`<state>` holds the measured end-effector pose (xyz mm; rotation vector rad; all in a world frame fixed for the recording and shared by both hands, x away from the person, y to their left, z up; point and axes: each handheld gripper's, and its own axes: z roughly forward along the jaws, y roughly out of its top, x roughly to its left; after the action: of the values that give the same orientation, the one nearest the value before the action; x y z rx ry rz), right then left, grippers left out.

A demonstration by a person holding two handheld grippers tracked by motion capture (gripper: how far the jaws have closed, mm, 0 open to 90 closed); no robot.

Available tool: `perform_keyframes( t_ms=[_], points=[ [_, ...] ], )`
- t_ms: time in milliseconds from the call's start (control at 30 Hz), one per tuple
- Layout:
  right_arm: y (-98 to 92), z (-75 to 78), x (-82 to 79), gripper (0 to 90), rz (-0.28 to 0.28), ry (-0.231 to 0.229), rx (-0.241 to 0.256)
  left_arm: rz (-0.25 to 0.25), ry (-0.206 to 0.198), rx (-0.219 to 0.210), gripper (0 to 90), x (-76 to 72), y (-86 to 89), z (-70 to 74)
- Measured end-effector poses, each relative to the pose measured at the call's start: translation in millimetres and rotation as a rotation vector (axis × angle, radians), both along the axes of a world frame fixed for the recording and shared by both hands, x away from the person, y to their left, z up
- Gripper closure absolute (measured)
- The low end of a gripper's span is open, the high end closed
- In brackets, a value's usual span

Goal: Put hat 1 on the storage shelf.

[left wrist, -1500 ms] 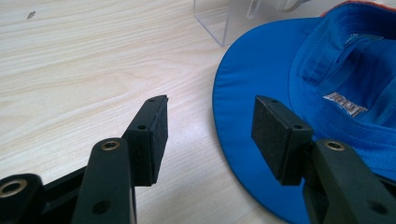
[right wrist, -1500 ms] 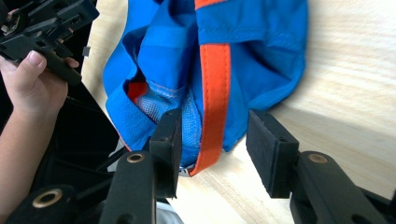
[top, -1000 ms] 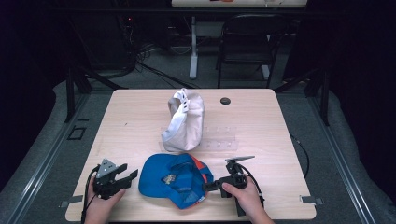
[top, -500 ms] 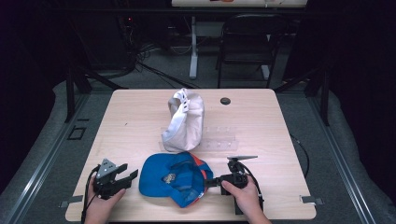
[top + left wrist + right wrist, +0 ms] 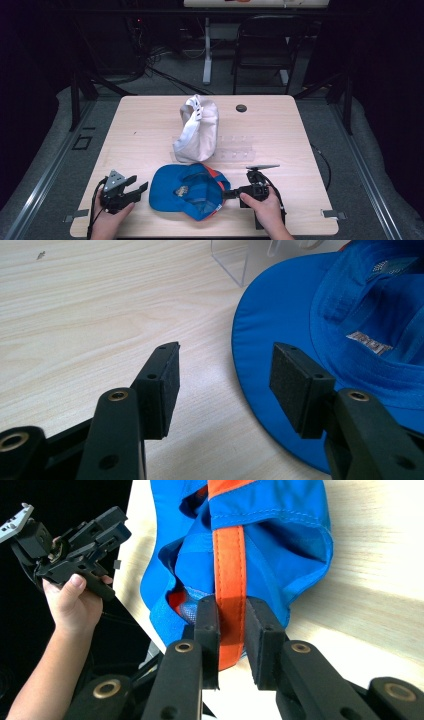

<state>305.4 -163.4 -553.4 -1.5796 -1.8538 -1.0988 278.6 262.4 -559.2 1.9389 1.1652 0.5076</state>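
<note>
between right claw (image 5: 231, 630) jaws, blue hat (image 5: 260, 535) strap pinched, left claw (image 5: 222, 382) wide beside brim

We note a pale wooden table (image 5: 145, 125) on a grey floor mat (image 5: 340, 125). Mid-table stands a white fabric item (image 5: 197, 131), crumpled, with a strap of punched holes at its top. Just beside it, on its right, lies a clear plastic piece (image 5: 239, 148), flat and hard to make out. A small black disc (image 5: 241, 108) sits near the far edge. Beyond the table: a dark chair (image 5: 262, 47), a white post (image 5: 207, 55), loose cables (image 5: 160, 52).
</note>
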Motion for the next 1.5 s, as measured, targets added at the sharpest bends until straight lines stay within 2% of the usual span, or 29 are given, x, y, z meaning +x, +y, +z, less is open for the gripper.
perform_keyframes(
  t_ms=[100, 200, 267, 333, 367, 400, 433, 467, 500, 533, 567, 633, 667, 800, 867, 900, 933, 967, 1033, 1100, 1200, 1300, 1367, 1433, 1500],
  points=[
    [-1.9, 4.8, 1.9, 77.8, 0.009, 0.003, -0.013, -0.003, -0.003, 0.0, 46.3, 0.1, -0.5, -0.2],
    [-3.0, 9.5, 4.7, 77.8, 0.006, 0.016, 0.003, -0.006, -0.004, 0.001, 46.3, 0.2, -1.2, -0.5],
    [-3.3, 14.4, 6.8, 77.9, 0.021, 0.025, -0.023, -0.01, -0.001, 0.007, 46.3, 0.1, -1.8, -0.4],
    [-3.1, 18.6, 7.8, 77.9, 0.028, 0.025, -0.054, -0.015, -0.003, 0.009, 46.3, 0.1, -2.7, -0.4],
    [-2.7, 23.3, 8.4, 77.8, 0.03, 0.026, -0.098, -0.015, -0.002, 0.006, 46.3, 0.0, -3.0, -0.4],
    [-2.1, 24.4, 8.9, 77.9, 0.035, 0.021, -0.092, -0.017, -0.004, 0.007, 46.3, 0.1, -3.1, -0.3],
    [-0.3, 29.6, 9.0, 77.8, 0.029, 0.021, -0.134, -0.017, -0.005, 0.007, 46.3, 0.0, -3.1, -0.3],
    [-1.3, 30.7, 10.2, 77.9, 0.055, 0.019, -0.134, -0.018, -0.005, 0.007, 46.3, 0.0, -2.9, -0.1],
    [0.1, 34.5, 10.4, 77.9, 0.048, 0.018, -0.161, -0.018, -0.006, 0.007, 46.3, -0.1, -2.8, 0.0],
    [-2.4, 37.9, 12.3, 77.9, 0.087, 0.008, -0.211, -0.017, -0.006, 0.006, 46.3, -0.2, -2.7, 0.0],
    [0.5, 39.3, 12.2, 77.8, 0.07, 0.012, -0.183, -0.017, -0.006, 0.006, 46.3, -0.2, -2.6, 0.0],
    [2.1, 43.7, 12.8, 77.8, 0.067, 0.012, -0.197, -0.018, -0.006, 0.006, 46.3, -0.4, -2.8, -0.1],
    [2.0, 47.2, 13.6, 77.8, 0.076, 0.018, -0.222, -0.019, -0.005, 0.007, 46.3, -0.5, -3.0, -0.1],
    [2.6, 56.7, 16.4, 77.8, 0.077, 0.034, -0.271, -0.023, -0.005, 0.009, 46.3, -0.7, -4.3, -0.2],
    [2.2, 62.8, 18.4, 77.8, 0.083, 0.028, -0.32, -0.025, -0.005, 0.009, 46.3, -0.5, -4.8, -0.5],
    [5.6, 64.5, 17.2, 77.9, 0.026, 0.021, -0.325, -0.023, -0.004, 0.006, 46.3, -0.6, -5.2, -0.7],
    [2.0, 69.5, 20.1, 77.8, 0.083, 0.019, -0.362, -0.026, -0.004, 0.009, 46.4, -0.5, -5.3, -0.8],
    [2.9, 74.1, 20.4, 77.9, 0.061, 0.011, -0.375, -0.027, -0.004, 0.01, 46.3, -0.5, -5.4, -0.9],
    [1.9, 80.6, 21.8, 77.8, 0.075, 0.016, -0.396, -0.027, -0.003, 0.009, 46.3, -0.6, -5.4, -1.0],
    [3.9, 88.0, 21.9, 77.8, 0.063, 0.009, -0.425, -0.027, -0.002, 0.011, 46.3, -0.6, -5.4, -1.1],
    [4.9, 98.0, 23.9, 77.8, 0.081, 0.007, -0.463, -0.029, -0.004, 0.01, 46.3, -0.7, -5.9, -1.2],
    [7.4, 109.8, 25.5, 77.8, 0.075, 0.001, -0.521, -0.03, -0.005, 0.013, 46.3, -0.7, -6.7, -1.5],
    [7.9, 118.7, 26.9, 77.8, 0.093, 0.001, -0.56, -0.032, -0.005, 0.015, 46.3, -0.5, -6.8, -1.6],
    [9.8, 125.5, 26.9, 77.8, 0.078, -0.004, -0.573, -0.033, 0.003, 0.016, 46.3, -0.6, -6.8, -1.5],
    [9.8, 134.2, 28.2, 77.9, 0.106, 0.008, -0.598, -0.037, 0.004, 0.022, 46.3, -0.3, -6.7, -1.4]
  ],
)
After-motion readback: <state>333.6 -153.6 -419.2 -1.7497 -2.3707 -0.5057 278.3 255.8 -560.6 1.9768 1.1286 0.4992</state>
